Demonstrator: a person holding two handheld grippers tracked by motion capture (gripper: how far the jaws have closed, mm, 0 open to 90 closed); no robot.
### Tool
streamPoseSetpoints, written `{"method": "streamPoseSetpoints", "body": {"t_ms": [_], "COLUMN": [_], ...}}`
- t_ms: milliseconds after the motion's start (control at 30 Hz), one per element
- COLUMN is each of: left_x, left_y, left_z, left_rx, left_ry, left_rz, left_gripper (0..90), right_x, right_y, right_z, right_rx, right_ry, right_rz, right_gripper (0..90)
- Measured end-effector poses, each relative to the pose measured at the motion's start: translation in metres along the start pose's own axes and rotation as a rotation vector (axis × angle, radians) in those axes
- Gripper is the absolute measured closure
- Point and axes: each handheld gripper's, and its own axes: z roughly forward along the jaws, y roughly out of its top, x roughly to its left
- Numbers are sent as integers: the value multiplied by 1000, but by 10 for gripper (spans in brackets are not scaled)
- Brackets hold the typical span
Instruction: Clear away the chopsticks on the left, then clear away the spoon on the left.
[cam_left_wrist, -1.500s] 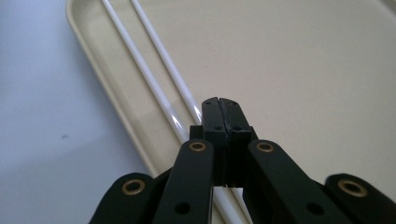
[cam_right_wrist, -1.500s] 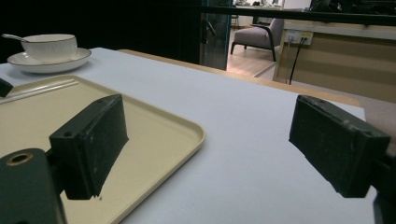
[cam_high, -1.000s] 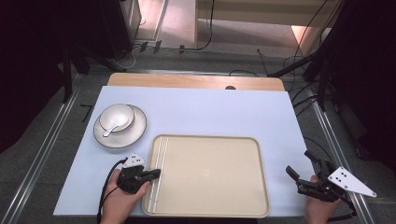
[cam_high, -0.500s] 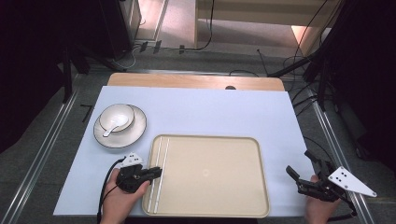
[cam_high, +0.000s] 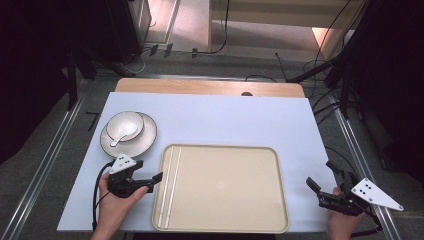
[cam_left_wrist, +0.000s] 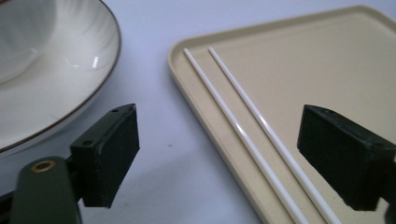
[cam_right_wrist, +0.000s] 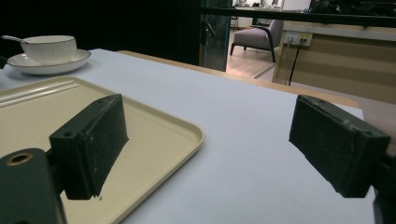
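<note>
The left gripper (cam_high: 150, 181) is held low at the near left corner of the tray (cam_high: 225, 220), with its jaws set wide apart and nothing between them. Compared with the frames from a second ago, it has advanced only slightly toward the tray edge; nothing on the table has moved. By judgement, the approach phase is ending and no grasp has begun.

The table (cam_high: 225, 115) extends ahead of and beside both grippers. The tray lies directly to the right of the left gripper; in the left gripper view, its raised rim (cam_left_wrist: 196, 100) runs between the two jaws. The plate (cam_high: 147, 140) sits beyond the left gripper, on the table, apart from the tray. A bowl (cam_high: 127, 122) stands on the plate, with a spoon (cam_high: 119, 137) resting in it.

The chopsticks (cam_high: 170, 185), two thin white sticks, lie side by side just inside the tray's left rim, immediately ahead of the left gripper's open jaws. They are likely the next item to be picked up.

The right gripper (cam_high: 322, 192) waits off the tray's right edge, jaws likewise spread and empty, well apart from the chopsticks.
</note>
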Motion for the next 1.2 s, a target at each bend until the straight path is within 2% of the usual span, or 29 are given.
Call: {"method": "streamPoseSetpoints", "body": {"t_ms": [67, 100, 133, 233, 267, 300, 367, 467, 633, 767, 867, 933, 967, 1000, 1033, 1067, 1200], "left_x": [3, 7, 12, 17, 19, 23, 25, 35, 52, 57, 64, 66, 69, 69, 72, 72, 76], "left_y": [0, 1, 2, 3, 3, 4, 5, 8, 11, 13, 19, 21, 24, 24, 27, 29, 33], "left_z": [-2, -5, -10, -16, -18, -23, -24, -29, -39, -42, -44, -44, -44, -44, -45, -46, -46], "left_rx": [-8, -17, -29, -45, -51, -59, -60, -57, -59, -64, -75, -73, -83, -83, -94, -105, -108], "left_ry": [6, 14, 11, 29, 44, 75, 85, 133, 177, 198, 217, 234, 249, 249, 246, 258, 269], "left_rz": [-3, -9, -14, -17, -25, -31, -36, -55, -87, -90, -109, -117, -140, -140, -157, -165, -181], "left_gripper": [58, 58, 18, 0, 0, 0, 0, 0, 32, 48, 69, 139, 143, 147, 162, 195, 281], "right_x": [0, 0, 0, -1, -1, -1, -1, -1, -1, -1, -1, -1, -1, -1, -1, -1, -1], "right_y": [0, 0, 0, 0, 0, 0, 0, 0, 0, 0, 0, 0, 0, 0, 0, 0, 0], "right_z": [0, 1, 0, 0, 0, 0, 0, 1, 0, 0, 0, 0, 0, 0, 0, 0, 0], "right_rx": [1, 1, 1, -1, -1, -1, -1, 1, -2, -4, -8, -7, -6, -6, -5, -6, -5], "right_ry": [0, 0, -1, -1, -1, -2, -1, 0, -4, -3, -3, -3, -3, -3, 0, 0, 1], "right_rz": [-1, -1, -4, -1, -2, -1, 3, -1, 0, 4, 4, 3, 4, 4, 5, 5, 1], "right_gripper": [118, 119, 119, 118, 118, 118, 119, 118, 119, 119, 118, 118, 119, 119, 119, 119, 118]}}
